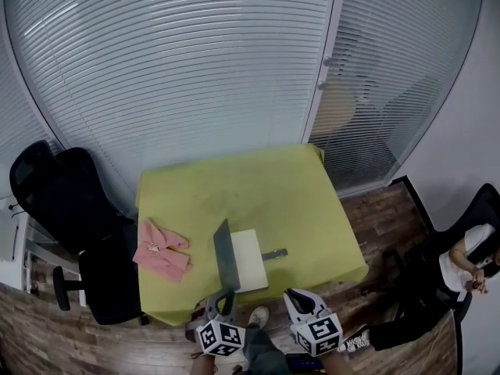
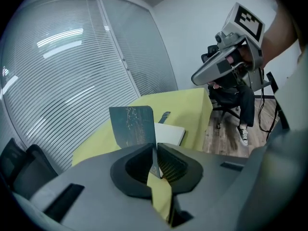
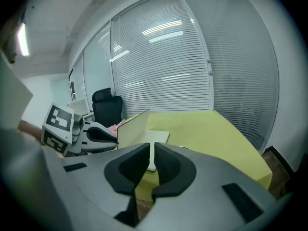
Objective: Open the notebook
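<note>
On the yellow-green desk [image 1: 312, 194], near its front edge: notebook [image 1: 251, 261], lying with white pages up, dark cover [image 1: 226, 255] raised nearly upright along the left side of the pages. Just right of the pages, at or very near their edge: short grey strip [image 1: 274, 253]. Left of the notebook and apart from it: crumpled pink cloth [image 1: 162, 248]

Left gripper [image 1: 224, 297]: at the desk's front edge, pinching the near lower corner of the cover, jaws drawn close on the thin board. Scuffed outer face of the cover standing up beyond the jaws in the left gripper view

Right gripper [image 1: 294, 295]: beside the left one, off the desk's front edge, jaws pressed almost together with only a slit between them, holding nothing, aimed towards the notebook's near right corner

Around the desk: black office chair [image 1: 66, 201] at the left, white slatted blinds [image 1: 195, 61] behind glass at the back, wood-pattern floor [image 1: 383, 209] at the right, seated person [image 1: 461, 268] at the far right
</note>
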A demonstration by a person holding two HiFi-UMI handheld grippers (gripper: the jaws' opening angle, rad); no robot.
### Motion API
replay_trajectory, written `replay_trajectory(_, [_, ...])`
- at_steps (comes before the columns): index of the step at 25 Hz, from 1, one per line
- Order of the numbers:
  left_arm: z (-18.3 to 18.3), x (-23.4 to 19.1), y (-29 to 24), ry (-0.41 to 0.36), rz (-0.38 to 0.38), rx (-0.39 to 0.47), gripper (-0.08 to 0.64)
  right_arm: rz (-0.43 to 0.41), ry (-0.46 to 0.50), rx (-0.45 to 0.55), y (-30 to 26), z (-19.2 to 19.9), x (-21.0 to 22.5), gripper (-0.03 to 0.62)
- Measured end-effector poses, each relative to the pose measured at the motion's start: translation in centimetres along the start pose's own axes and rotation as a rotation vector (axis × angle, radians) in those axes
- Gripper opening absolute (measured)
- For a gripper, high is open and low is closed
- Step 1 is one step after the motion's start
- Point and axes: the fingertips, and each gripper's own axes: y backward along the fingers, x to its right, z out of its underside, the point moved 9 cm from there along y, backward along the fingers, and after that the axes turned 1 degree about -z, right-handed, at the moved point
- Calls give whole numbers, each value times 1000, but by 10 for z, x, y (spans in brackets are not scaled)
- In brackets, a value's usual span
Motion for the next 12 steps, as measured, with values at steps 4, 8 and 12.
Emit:
replay_trajectory(4, [4, -3, 3, 20, -10, 4, 49, -8, 9, 1, -2, -1, -4, 40])
replay_trajectory(8, [7, -6, 7, 46, -18, 5, 51, -14, 18, 1, -2, -2, -7, 40])
replay_trajectory(12, [10, -10, 11, 86, -23, 11, 51, -20, 26, -1, -3, -5, -11, 38])
